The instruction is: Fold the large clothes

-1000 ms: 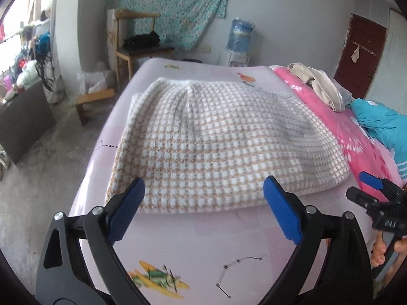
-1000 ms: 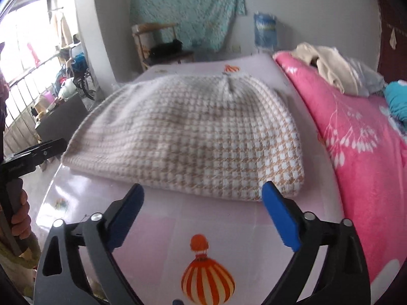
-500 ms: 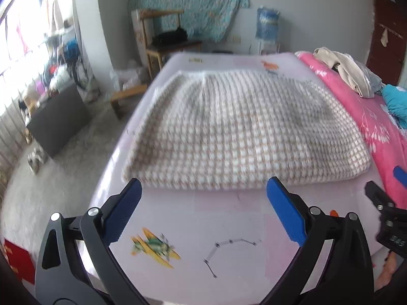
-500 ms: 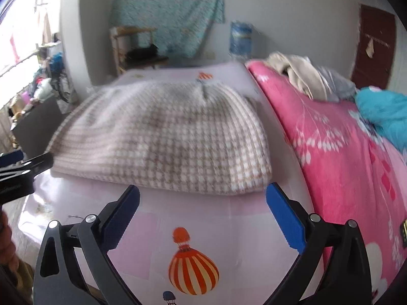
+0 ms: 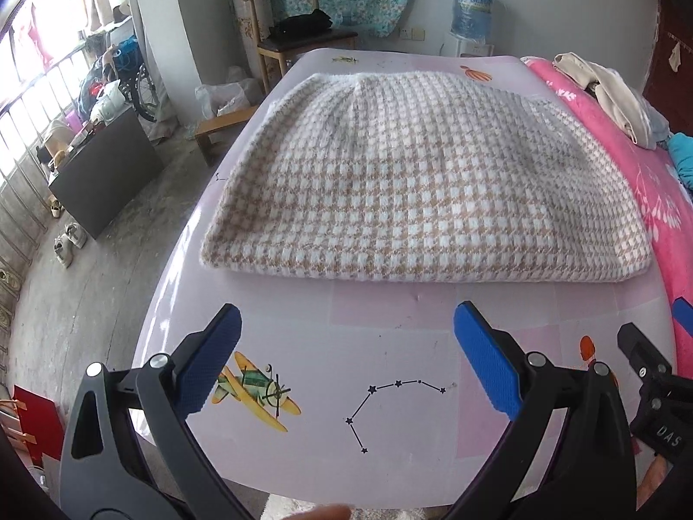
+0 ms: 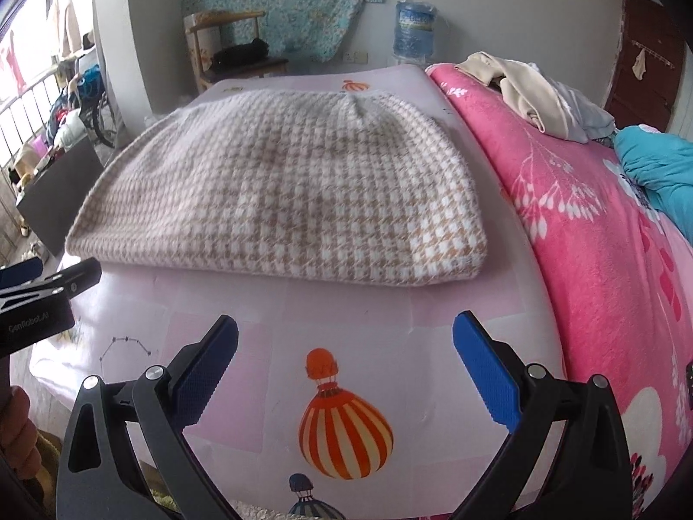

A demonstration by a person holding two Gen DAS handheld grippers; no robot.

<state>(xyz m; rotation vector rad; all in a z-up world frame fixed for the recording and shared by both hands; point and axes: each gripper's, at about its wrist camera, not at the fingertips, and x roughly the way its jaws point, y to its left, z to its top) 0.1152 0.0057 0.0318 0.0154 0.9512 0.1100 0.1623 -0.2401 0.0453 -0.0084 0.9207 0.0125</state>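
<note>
Lying folded: sweater (image 5: pixel 416 182) | beyond both tongs (image 5: pixel 346 351), untouched

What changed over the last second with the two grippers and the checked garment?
Both grippers pulled back from the folded checked garment: a second ago their pads reached its near edge, now bare sheet lies between. The left gripper and right gripper stayed open, holding nothing. The garment stayed folded in place.

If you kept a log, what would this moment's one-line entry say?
left hand-held gripper: open, empty | right hand-held gripper: open, empty | houndstooth garment: folded flat on bed sheet, untouched
</note>
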